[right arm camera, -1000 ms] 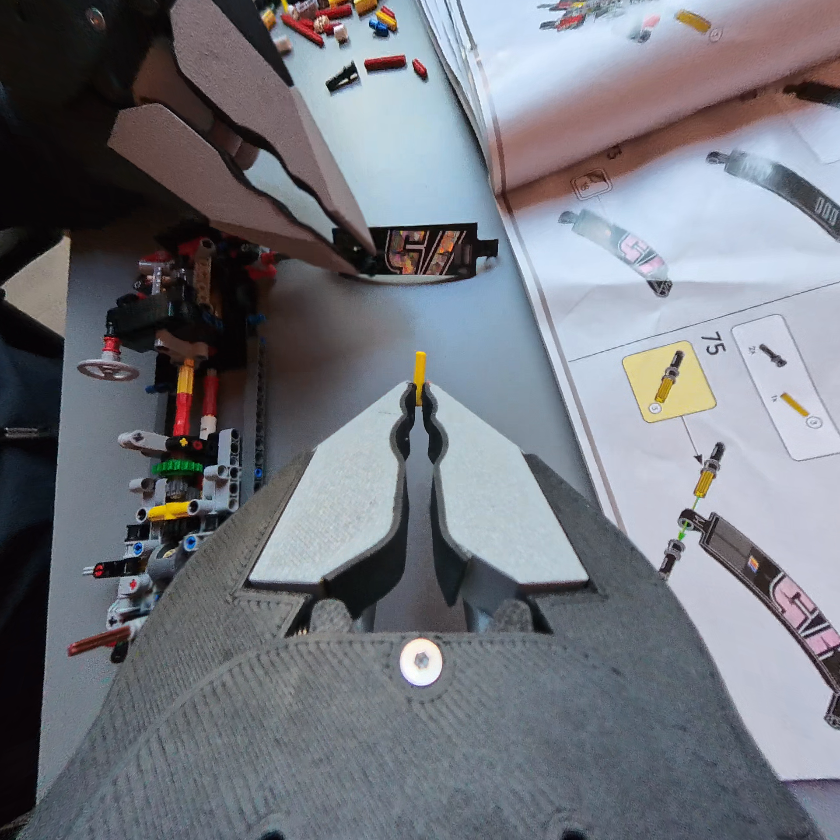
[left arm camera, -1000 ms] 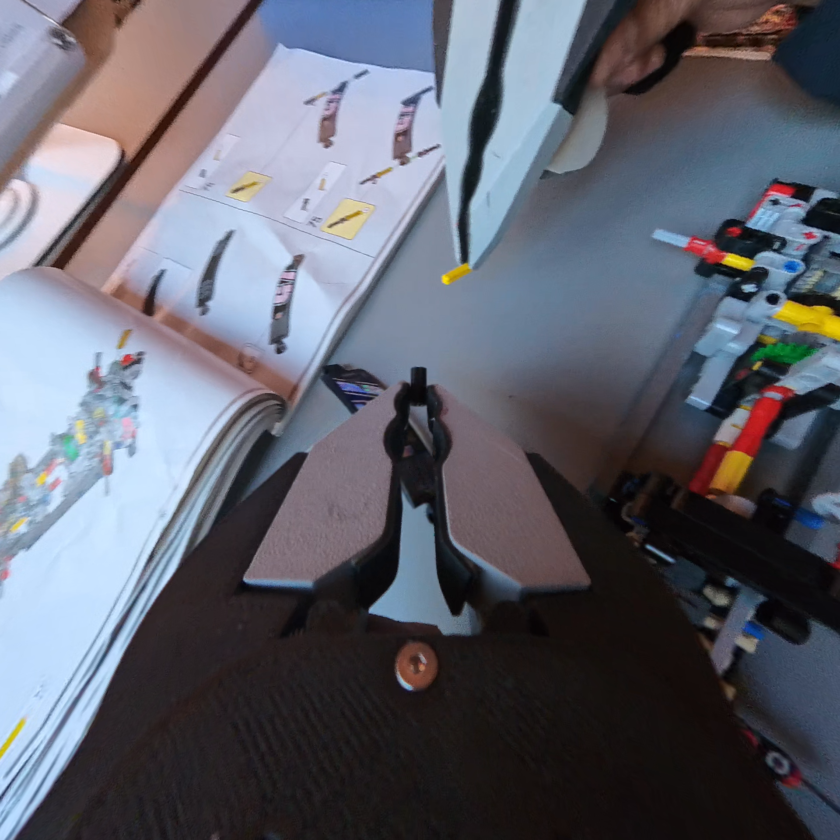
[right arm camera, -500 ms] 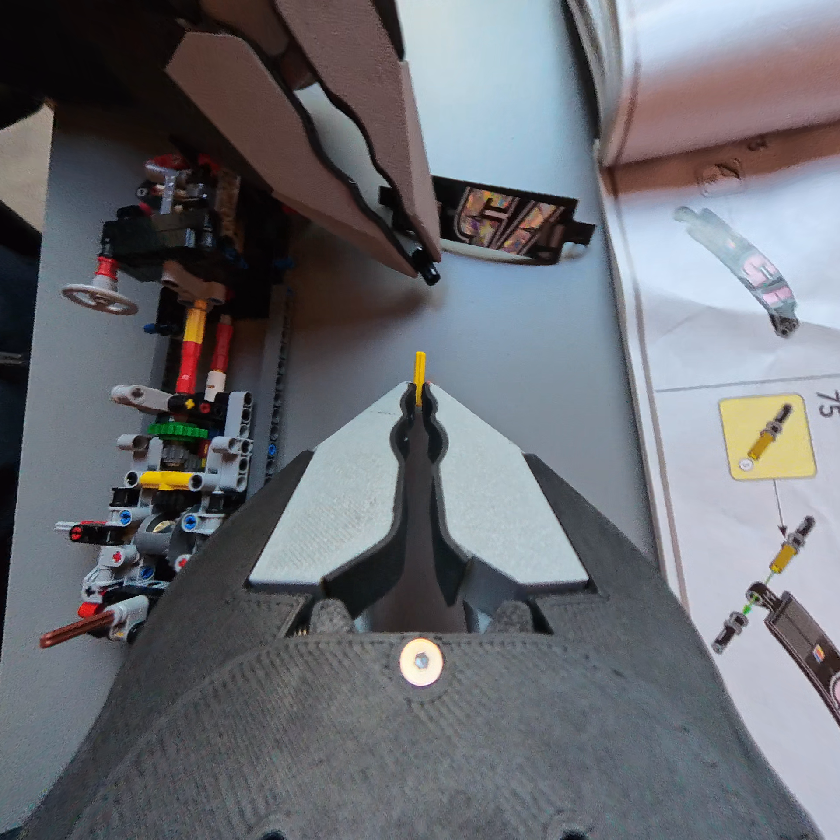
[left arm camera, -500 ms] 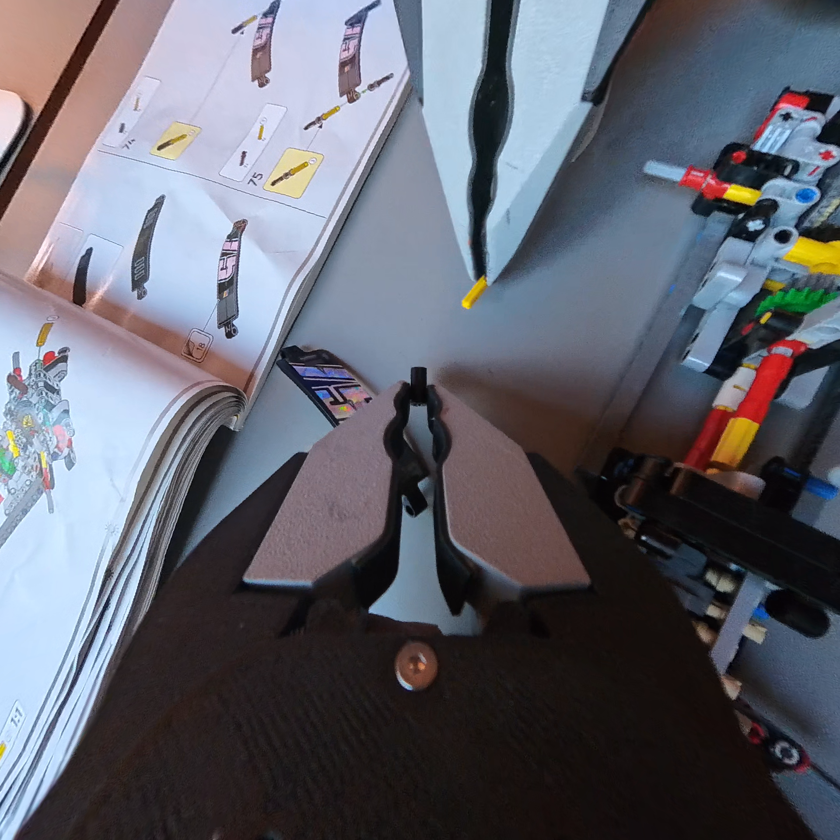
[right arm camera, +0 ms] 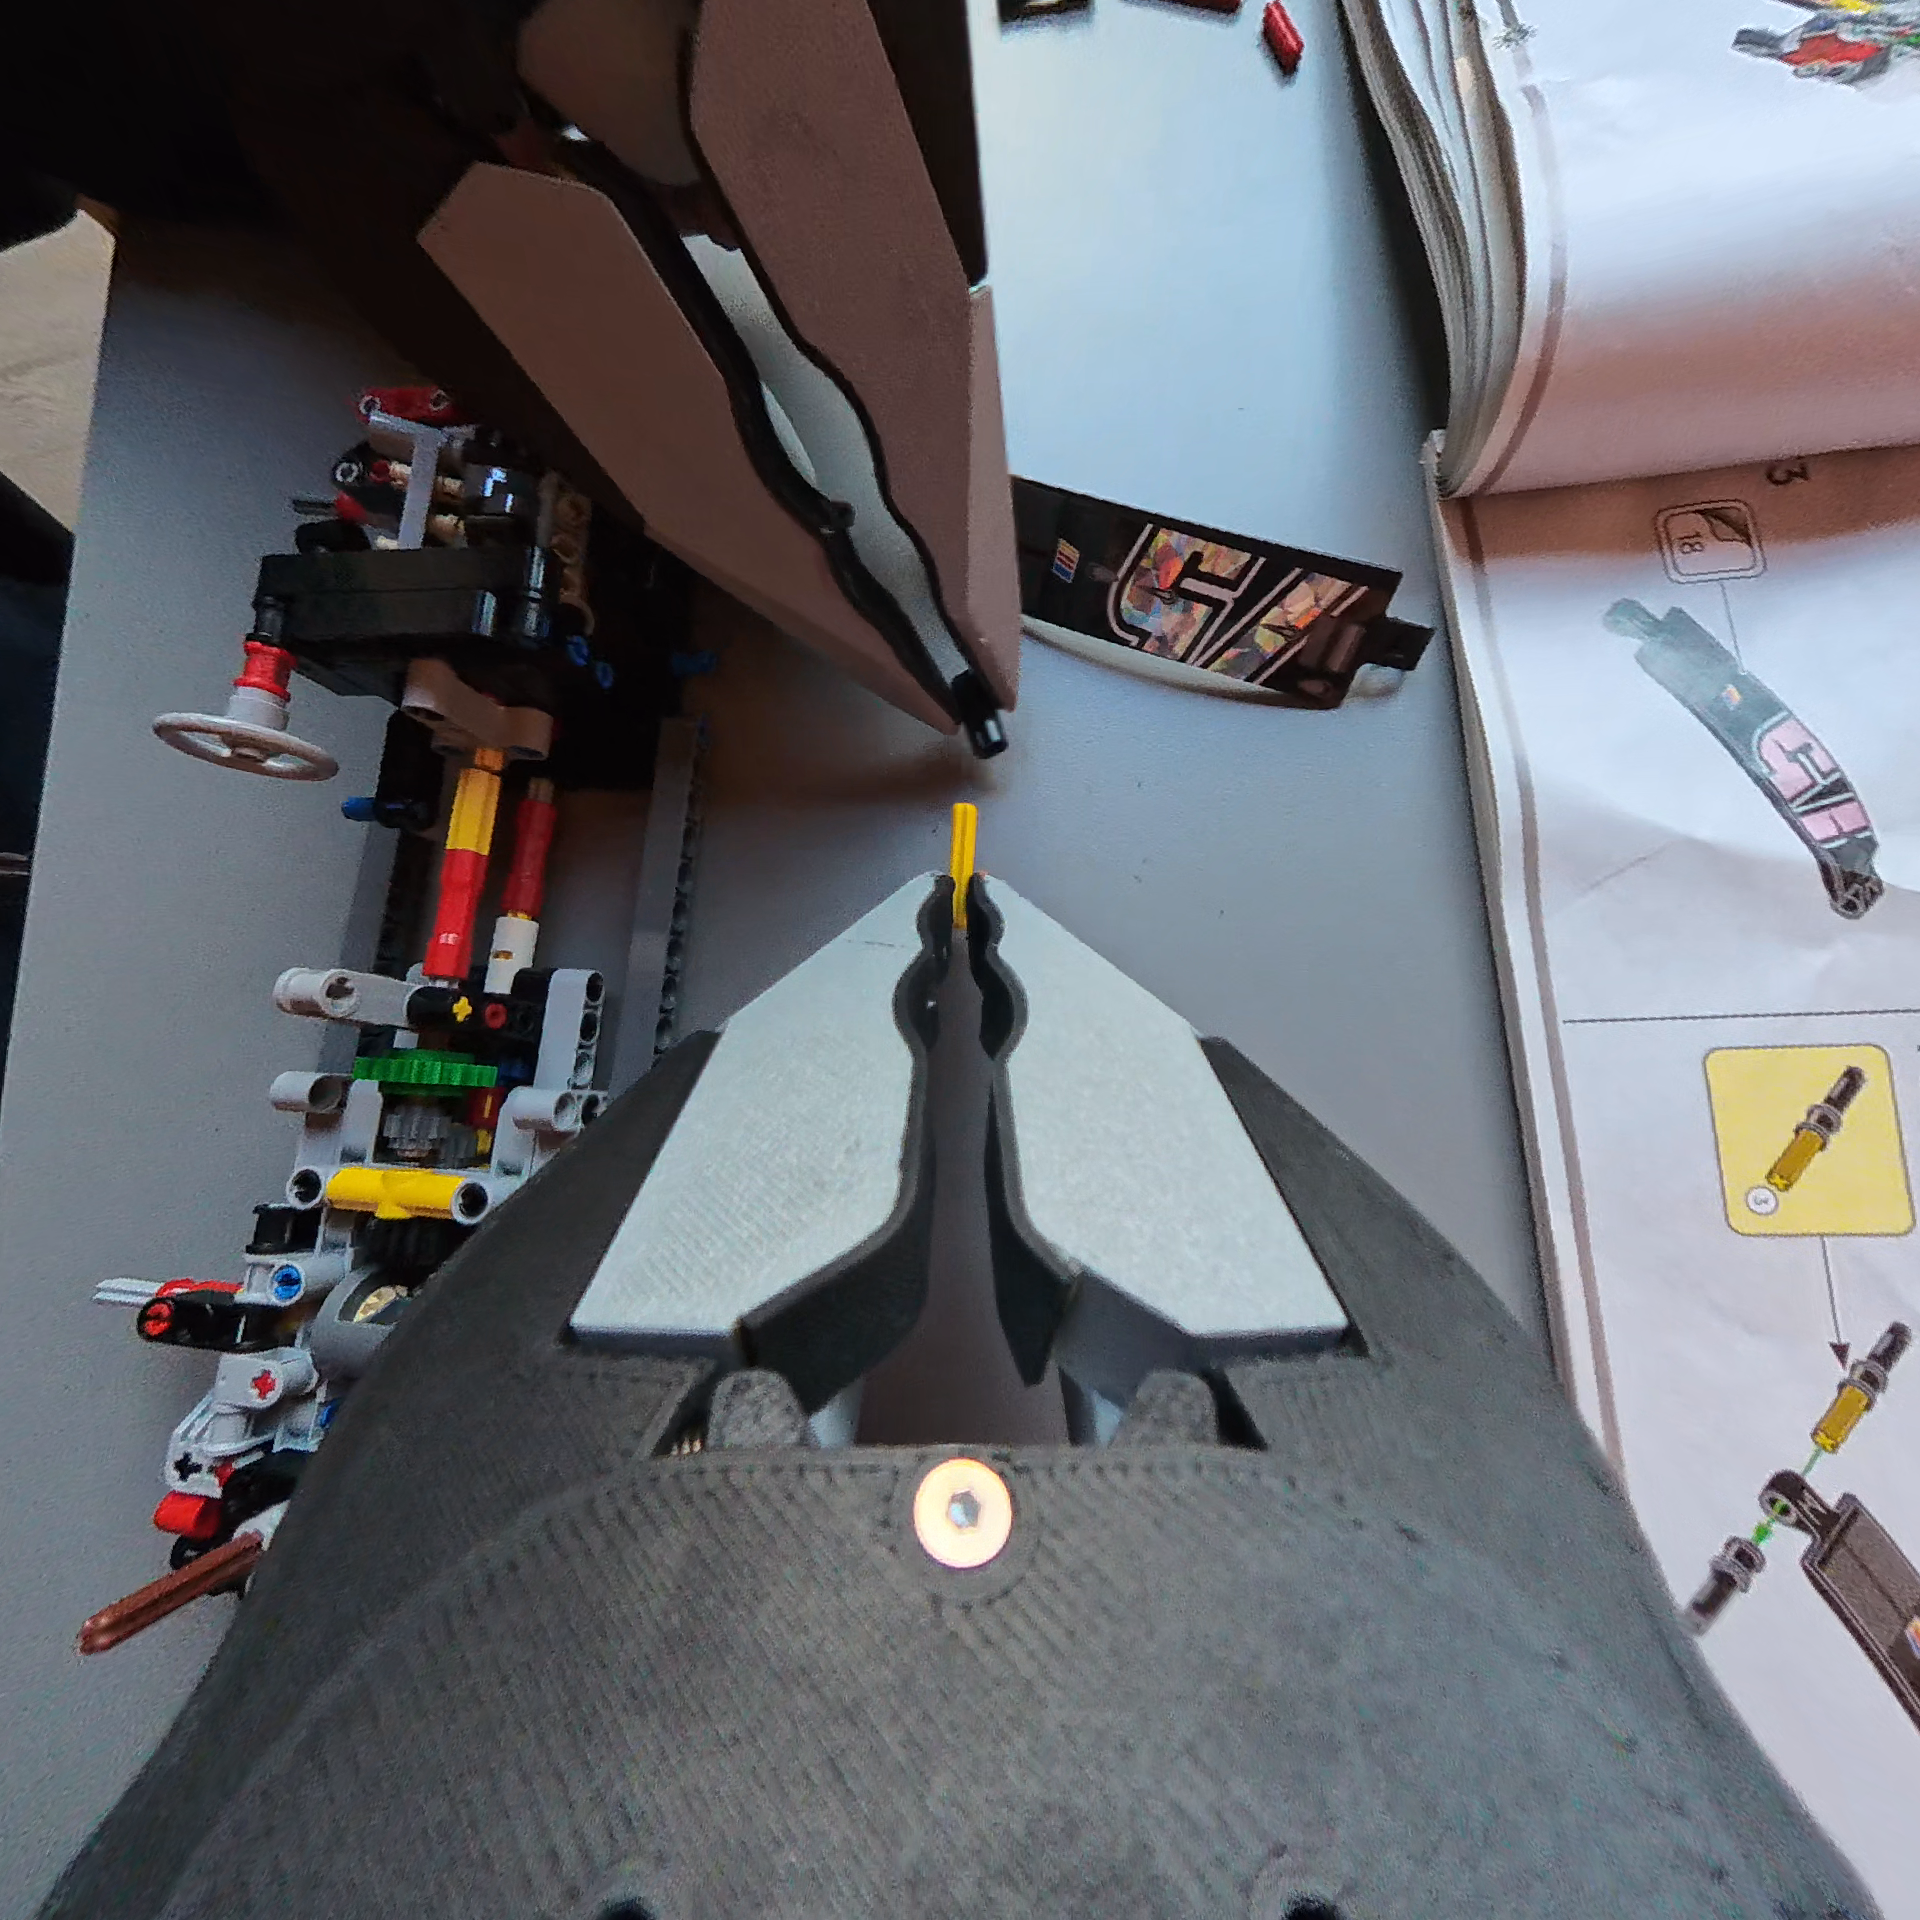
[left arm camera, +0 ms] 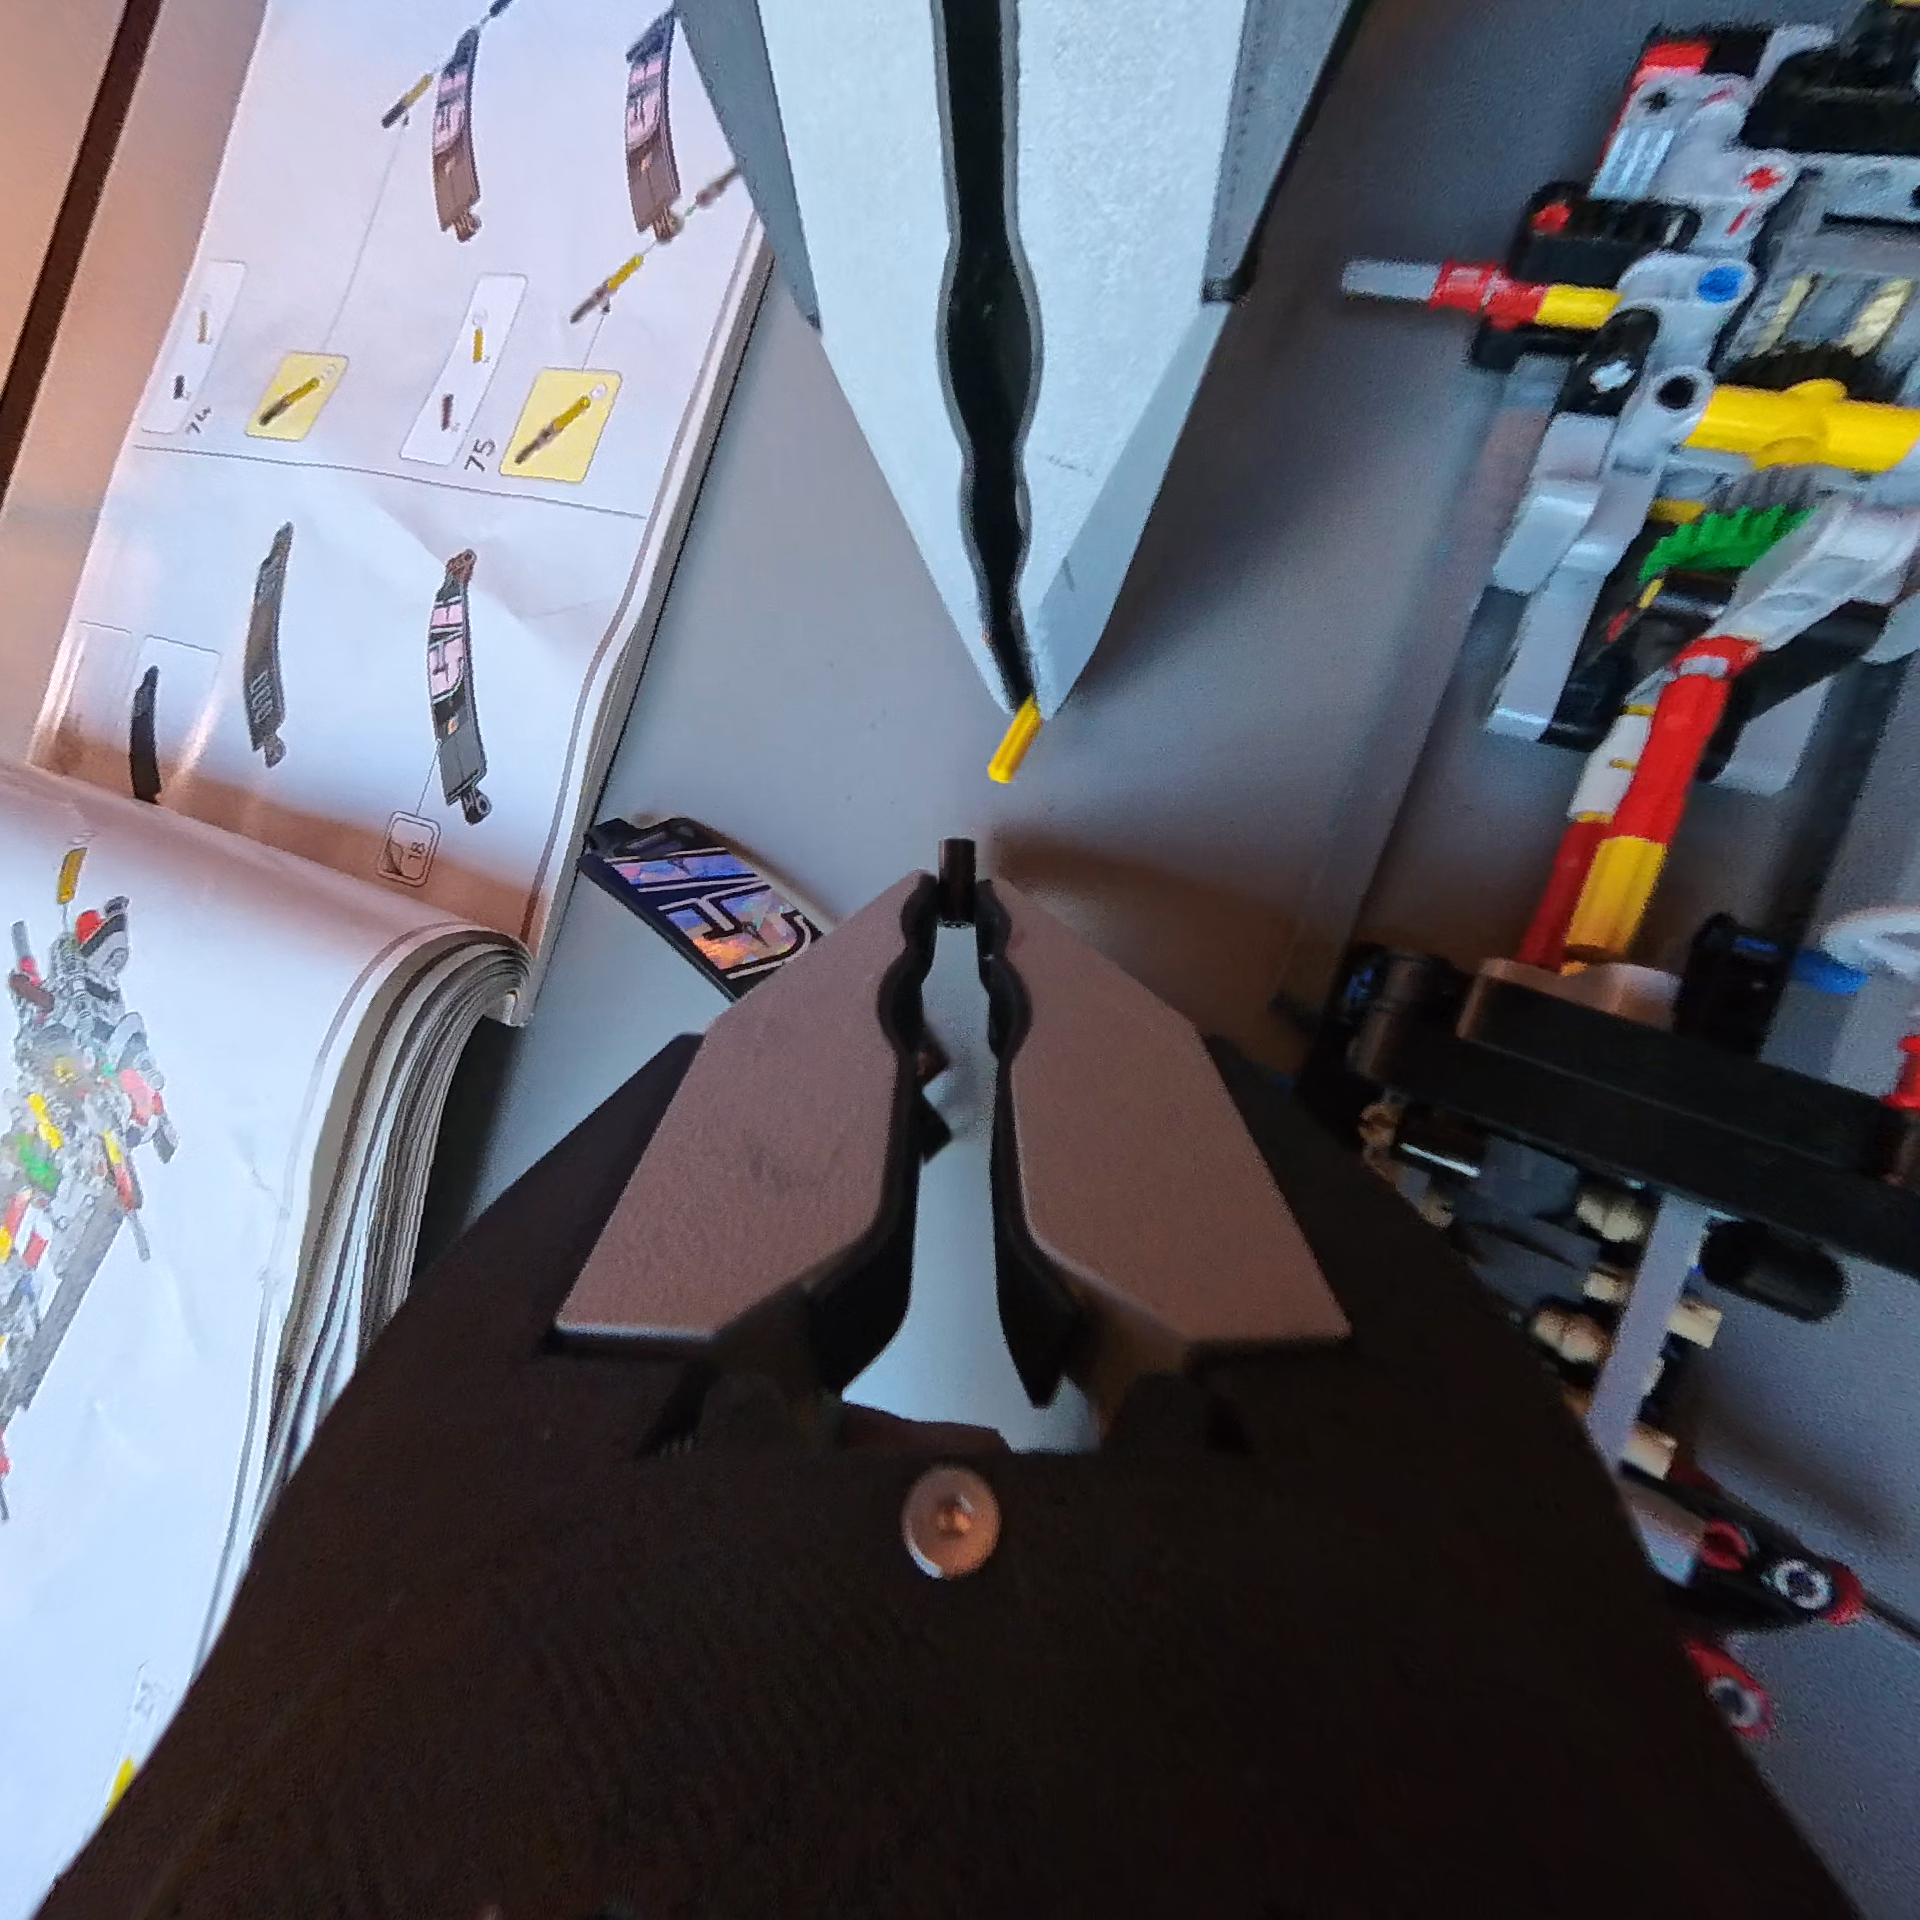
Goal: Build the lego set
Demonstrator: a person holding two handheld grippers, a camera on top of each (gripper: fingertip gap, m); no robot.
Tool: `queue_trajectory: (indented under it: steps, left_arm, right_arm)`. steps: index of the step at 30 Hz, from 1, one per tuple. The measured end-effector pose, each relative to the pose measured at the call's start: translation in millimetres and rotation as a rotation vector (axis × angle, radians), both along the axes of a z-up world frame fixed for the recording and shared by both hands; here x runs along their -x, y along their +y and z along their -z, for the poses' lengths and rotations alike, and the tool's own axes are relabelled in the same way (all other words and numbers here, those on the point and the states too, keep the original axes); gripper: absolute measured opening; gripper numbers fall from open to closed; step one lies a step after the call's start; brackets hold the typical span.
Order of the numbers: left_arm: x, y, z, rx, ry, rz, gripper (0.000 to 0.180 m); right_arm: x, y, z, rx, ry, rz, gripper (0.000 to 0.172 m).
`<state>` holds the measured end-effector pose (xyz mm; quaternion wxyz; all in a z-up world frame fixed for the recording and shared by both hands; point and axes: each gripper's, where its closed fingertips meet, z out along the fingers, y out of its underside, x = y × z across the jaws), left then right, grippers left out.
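My left gripper (left arm camera: pixel 957 906) is shut on a small black pin (left arm camera: pixel 956 881) that sticks out past its tips; the pin also shows in the right wrist view (right arm camera: pixel 980 715). My right gripper (right arm camera: pixel 961 902) is shut on a thin yellow axle (right arm camera: pixel 962 858), which also shows in the left wrist view (left arm camera: pixel 1015 737). The two grippers face each other tip to tip above the grey table (right arm camera: pixel 1195 883), with a small gap between pin and axle. A black curved panel with a shiny sticker (right arm camera: pixel 1210 594) lies on the table just beyond, also visible in the left wrist view (left arm camera: pixel 712 912).
An open instruction booklet (right arm camera: pixel 1714 727) lies along one side, also in the left wrist view (left arm camera: pixel 343 499). A partly built brick model (right arm camera: pixel 436 935) with red, yellow and green parts stands on the other side, also in the left wrist view (left arm camera: pixel 1683 582). A few loose red pieces (right arm camera: pixel 1283 31) lie farther off. The tips of both grippers are at nearly the same place.
The two grippers have drawn closer together, bringing the black pin and the yellow axle nearly tip to tip. Both grasps stayed the same.
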<state>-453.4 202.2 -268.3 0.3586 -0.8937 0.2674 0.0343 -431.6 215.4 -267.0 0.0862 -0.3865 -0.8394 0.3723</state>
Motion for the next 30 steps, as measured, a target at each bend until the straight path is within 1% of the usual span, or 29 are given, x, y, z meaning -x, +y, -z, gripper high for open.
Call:
queue_trajectory:
  steps: [5, 7, 10, 14, 16, 19, 22, 26, 30]
  left_arm:
    - [-6.2, 0.1, -2.4, 0.000, -0.029, 0.010, 0.004]
    - [-13.2, 1.4, -9.6, -0.020, -0.078, 0.021, 0.005]
    - [-11.1, 5.3, -19.3, -0.063, -0.116, -0.003, 0.005]
    - [-4.3, 8.0, -21.3, -0.089, -0.139, -0.034, 0.005]
    - [-3.3, 8.6, -20.3, -0.087, -0.146, -0.044, 0.005]
    - [-0.9, 8.5, -16.6, -0.078, -0.117, -0.052, 0.005]
    - [-1.2, 8.7, -15.4, -0.077, -0.102, -0.052, 0.005]
    - [0.3, 9.3, -14.0, -0.077, -0.094, -0.057, 0.005]
    - [1.5, 9.8, -13.1, -0.076, -0.106, -0.066, 0.005]
  right_arm:
    - [0.7, 11.3, -3.8, 0.003, 0.012, 0.030, 0.000]
    - [3.0, 19.6, -5.9, -0.016, 0.035, 0.054, 0.000]
    - [7.3, 31.6, -17.3, -0.015, 0.103, 0.097, 0.000]
    - [11.8, 41.9, -31.7, 0.048, 0.161, 0.147, 0.000]
    - [12.1, 46.4, -31.7, 0.035, 0.164, 0.159, 0.000]
    - [10.9, 45.9, -34.3, 0.030, 0.190, 0.145, 0.000]
    - [9.3, 47.3, -28.6, 0.013, 0.154, 0.147, 0.000]
    - [12.2, 59.9, -18.8, -0.015, 0.113, 0.207, 0.000]
    - [19.0, 73.6, -24.1, 0.024, 0.167, 0.281, 0.000]
